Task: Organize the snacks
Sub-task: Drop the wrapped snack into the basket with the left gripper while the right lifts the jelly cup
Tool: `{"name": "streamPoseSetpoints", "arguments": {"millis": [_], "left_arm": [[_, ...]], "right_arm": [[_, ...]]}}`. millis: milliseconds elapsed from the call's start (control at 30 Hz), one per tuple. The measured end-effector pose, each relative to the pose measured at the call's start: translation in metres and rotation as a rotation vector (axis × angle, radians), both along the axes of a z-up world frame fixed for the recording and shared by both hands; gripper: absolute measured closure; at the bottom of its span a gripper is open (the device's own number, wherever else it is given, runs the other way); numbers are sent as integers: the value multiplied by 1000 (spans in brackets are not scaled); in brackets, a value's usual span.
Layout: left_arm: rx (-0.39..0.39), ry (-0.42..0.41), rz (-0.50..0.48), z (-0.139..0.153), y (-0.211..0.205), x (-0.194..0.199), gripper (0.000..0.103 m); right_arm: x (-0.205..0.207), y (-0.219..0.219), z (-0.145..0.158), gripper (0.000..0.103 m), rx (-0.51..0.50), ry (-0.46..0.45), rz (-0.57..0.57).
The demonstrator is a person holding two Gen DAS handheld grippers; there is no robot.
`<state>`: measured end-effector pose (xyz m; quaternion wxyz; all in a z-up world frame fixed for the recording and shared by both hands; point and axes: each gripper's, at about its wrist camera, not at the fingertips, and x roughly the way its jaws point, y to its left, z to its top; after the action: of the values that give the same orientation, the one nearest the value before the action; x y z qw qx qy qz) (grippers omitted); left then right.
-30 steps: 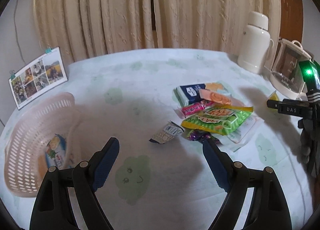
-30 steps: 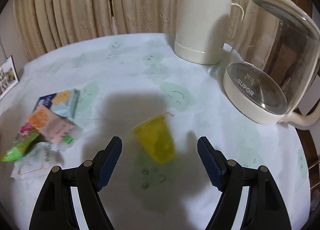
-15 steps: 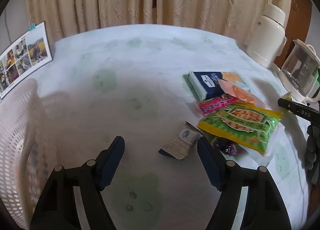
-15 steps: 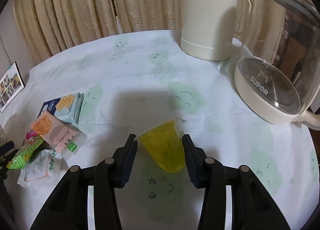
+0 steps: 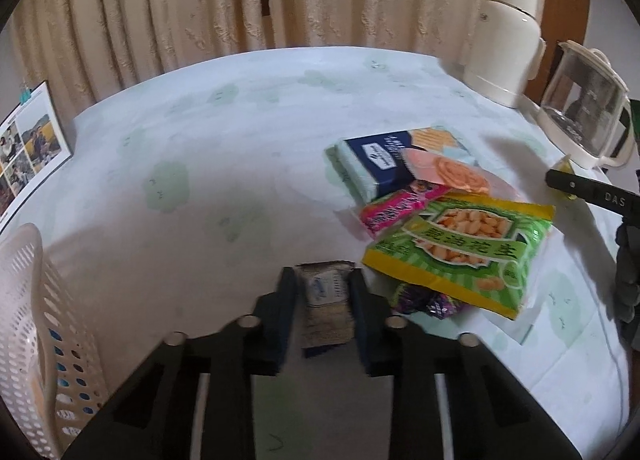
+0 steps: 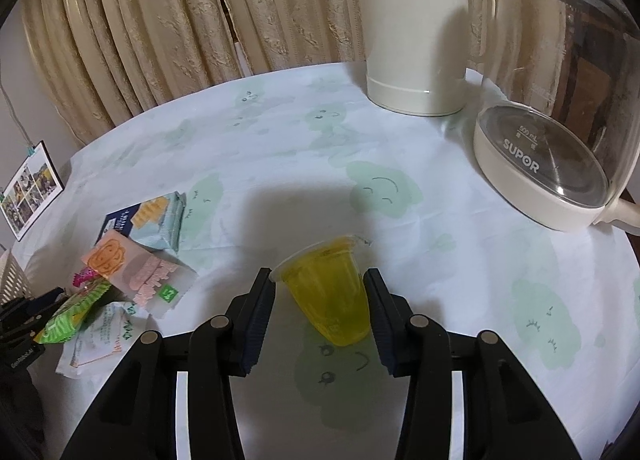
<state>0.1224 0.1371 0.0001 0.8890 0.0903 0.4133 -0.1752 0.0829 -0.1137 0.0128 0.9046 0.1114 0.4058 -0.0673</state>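
Observation:
In the left wrist view my left gripper (image 5: 321, 278) is shut on a small grey-and-blue snack packet (image 5: 326, 312) lying on the tablecloth. Just right of it is a pile of snacks: a green peanut bag (image 5: 460, 248), a pink packet (image 5: 396, 208), a navy pack (image 5: 380, 160), an orange-and-pink packet (image 5: 448, 172) and a purple sweet (image 5: 424, 300). A white perforated basket (image 5: 24, 300) stands at the left edge. In the right wrist view my right gripper (image 6: 318, 280) is shut on a yellow jelly cup (image 6: 328, 296), which is tilted on its side.
A white thermos jug (image 6: 416, 28) and a glass kettle (image 6: 560, 140) stand at the back right of the table. A photo calendar (image 5: 28, 148) leans at the far left. The table's edge runs close on the right, past a gloved hand (image 5: 628, 272).
My left gripper moved forward to the small packet and shut on it. My right gripper came down on the jelly cup, shut on it about half a second ago, and has held since.

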Motion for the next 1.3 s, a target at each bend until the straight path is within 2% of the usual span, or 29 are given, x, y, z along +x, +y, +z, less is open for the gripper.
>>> {"name": "streamPoseSetpoints", "arguments": {"millis": [267,400,467,600,633,767,933,1100,1300], "left_arm": [[-15,-2,9,2,0,-6,78],[-26,-29,19,8,-1,-14,78],[-32,-47,25,13,0,-18,78],[-46,-77,44,20,2,-24,78],[-48,-80,46,21,3,-24,78],[-59,-87,55,23,6,-28,78],[-82,-106,55,31,9,-34,78],[-96,-121,54,36,9,-40,78],[-102,-125,60,38,9,-42,78]], "right_arm": [[-10,9,8,61,49,-41,15],[-14,12,12,63,74,-62,17],[-17,13,14,71,89,-78,16],[-20,15,18,71,94,-100,17],[-21,14,17,70,99,-102,10],[-21,2,14,57,126,-103,-31],[-20,-5,10,49,141,-107,-51],[-14,2,1,47,116,-64,-30],[-14,3,2,47,95,-67,-39]]}}
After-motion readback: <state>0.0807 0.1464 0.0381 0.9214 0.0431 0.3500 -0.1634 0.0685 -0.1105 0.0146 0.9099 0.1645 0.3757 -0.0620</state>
